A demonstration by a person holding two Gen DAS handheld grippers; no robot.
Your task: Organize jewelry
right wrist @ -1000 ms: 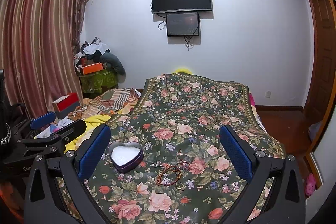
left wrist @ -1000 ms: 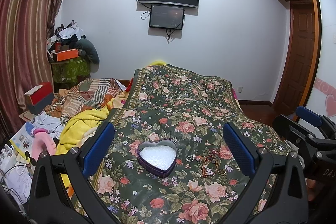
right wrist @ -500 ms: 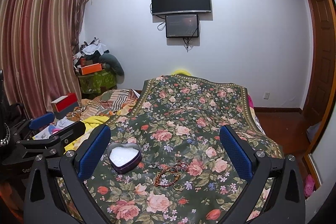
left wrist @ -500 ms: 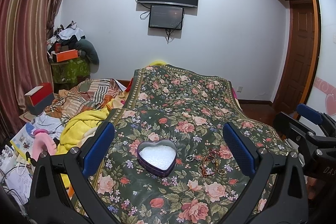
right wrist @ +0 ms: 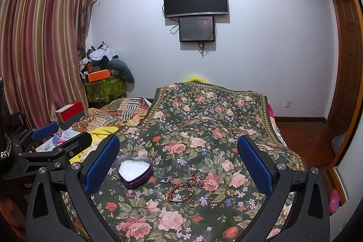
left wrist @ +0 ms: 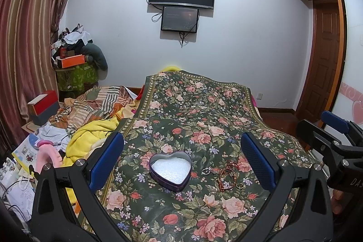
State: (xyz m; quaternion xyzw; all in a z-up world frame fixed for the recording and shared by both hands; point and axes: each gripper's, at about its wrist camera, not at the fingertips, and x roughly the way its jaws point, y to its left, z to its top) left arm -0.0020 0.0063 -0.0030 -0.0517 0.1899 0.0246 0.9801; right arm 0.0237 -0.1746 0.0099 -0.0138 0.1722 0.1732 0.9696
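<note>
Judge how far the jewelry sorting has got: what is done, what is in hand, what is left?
Done: nothing shows as sorted; the heart-shaped tin holds only white padding.
In hand: nothing; the left hand-held gripper and right hand-held gripper hover open.
Left: the bracelets and rings lie in a loose cluster on the floral bedspread, beside the tin.

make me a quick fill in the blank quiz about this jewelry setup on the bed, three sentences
1. The open tin on the floral bedspread is shaped like a ____.
2. The jewelry pile lies on the bedspread, not yet in the ____.
3. The left gripper and right gripper both have their jaws ____.

Missing words: heart; tin; open
</note>
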